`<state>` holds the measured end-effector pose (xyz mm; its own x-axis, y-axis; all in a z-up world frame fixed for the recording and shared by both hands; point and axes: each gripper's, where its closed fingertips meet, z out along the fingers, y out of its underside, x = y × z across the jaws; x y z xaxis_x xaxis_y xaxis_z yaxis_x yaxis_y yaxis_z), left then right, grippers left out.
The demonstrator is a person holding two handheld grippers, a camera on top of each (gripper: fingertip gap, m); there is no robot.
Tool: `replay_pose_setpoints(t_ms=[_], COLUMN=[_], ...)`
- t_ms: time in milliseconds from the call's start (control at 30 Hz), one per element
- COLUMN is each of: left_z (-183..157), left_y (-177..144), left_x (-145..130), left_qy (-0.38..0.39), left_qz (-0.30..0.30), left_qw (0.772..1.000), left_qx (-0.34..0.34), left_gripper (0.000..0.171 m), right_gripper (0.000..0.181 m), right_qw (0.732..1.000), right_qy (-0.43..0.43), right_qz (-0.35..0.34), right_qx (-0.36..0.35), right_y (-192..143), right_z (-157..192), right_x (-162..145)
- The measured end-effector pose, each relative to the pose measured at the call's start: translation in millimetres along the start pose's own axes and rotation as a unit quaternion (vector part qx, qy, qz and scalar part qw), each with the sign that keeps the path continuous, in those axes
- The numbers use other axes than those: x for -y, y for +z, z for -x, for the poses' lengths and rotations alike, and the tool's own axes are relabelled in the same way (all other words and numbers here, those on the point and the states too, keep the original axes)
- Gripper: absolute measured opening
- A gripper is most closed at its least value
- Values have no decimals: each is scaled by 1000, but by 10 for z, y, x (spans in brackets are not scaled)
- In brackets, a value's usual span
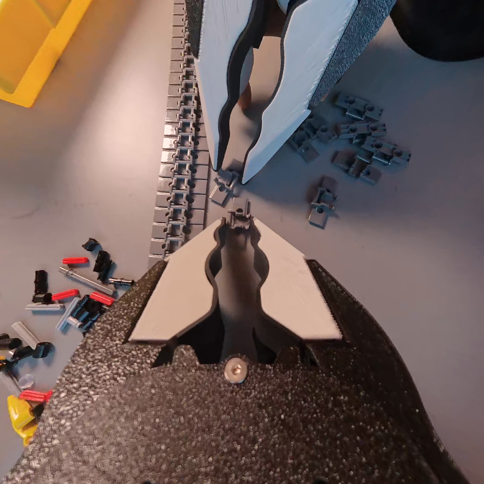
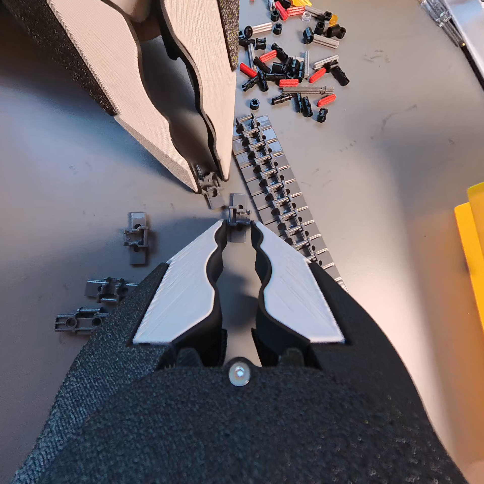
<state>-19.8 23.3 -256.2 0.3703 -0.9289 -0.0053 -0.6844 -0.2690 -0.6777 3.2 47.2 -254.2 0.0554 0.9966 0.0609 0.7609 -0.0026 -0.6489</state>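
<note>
Grey tabletop (image 1: 78, 162), with 2 grippers meeting tip to tip, each clamped on a small grey track link.

Left gripper (image 1: 237, 222) has its jaws closed on a grey link (image 1: 238, 218) pinched right at the fingertips, most of the link jutting out past them. Right gripper (image 2: 237, 225) is likewise clamped on its own link (image 2: 237, 209), held at the very tips with the plate end projecting forward. Both held links sit just apart, nearly touching, close above the table. Just beside them lies a long assembled track strip (image 2: 275, 188). Loose grey links (image 1: 366, 141) lie scattered on the right gripper's side, a heap of black, red and grey pins (image 2: 290, 65) lies beyond the strip, and a yellow bin (image 1: 28, 49) stands well apart.
</note>
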Motion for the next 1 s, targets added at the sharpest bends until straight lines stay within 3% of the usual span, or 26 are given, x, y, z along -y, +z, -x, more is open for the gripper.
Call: replay_pose_setpoints(t_ms=[67,167,267,333,400,467,567,633,700,800,867,900,1000], left_z=[13,168,657,1110,1548,1857,2163,2261,2250,2033,1652,1419,695], left_y=[-40,-303,-883,-1386,-1850,-2134,-2324,-2342,-2294,-2116,-1810,-1658,-1300], left_x=[-6,120,268,225,-18,-365,-869,-1087,-1074,-661,-229,-14,521], left_qy=[10,3,-24,-62,-111,-172,-233,-261,-280,-275,-284,-296,-322], left_qz=[1,-46,-118,-154,-154,-137,-100,-86,-110,-190,-247,-273,-331], left_qw=[1000,998,980,952,913,881,842,829,834,867,901,906,878], left_qx=[9,46,157,259,360,418,476,487,463,369,215,127,-124], left_gripper=[17,16,16,16,16,16,17,20,33,38,40,43,44], right_gripper=[15,15,15,15,15,15,15,15,15,15,15,15,15], right_qw=[1000,1000,1000,999,997,995,992,990,988,981,973,968,951], right_qy=[-3,-9,-6,-8,-15,-26,-37,-44,-48,-55,-70,-82,-119], right_qz=[-3,-8,-24,-45,-67,-90,-117,-128,-140,-176,-205,-219,-251], right_qx=[-2,-9,-14,-13,-18,-24,-28,-34,-41,-56,-79,-93,-139], right_y=[-2,-17,-68,-123,-181,-232,-268,-274,-287,-363,-444,-490,-613], right_z=[-1,-19,-44,-46,-52,-49,-21,-13,-18,-31,-53,-58,-56], right_x=[2,-7,9,65,140,226,329,374,413,515,605,653,779])
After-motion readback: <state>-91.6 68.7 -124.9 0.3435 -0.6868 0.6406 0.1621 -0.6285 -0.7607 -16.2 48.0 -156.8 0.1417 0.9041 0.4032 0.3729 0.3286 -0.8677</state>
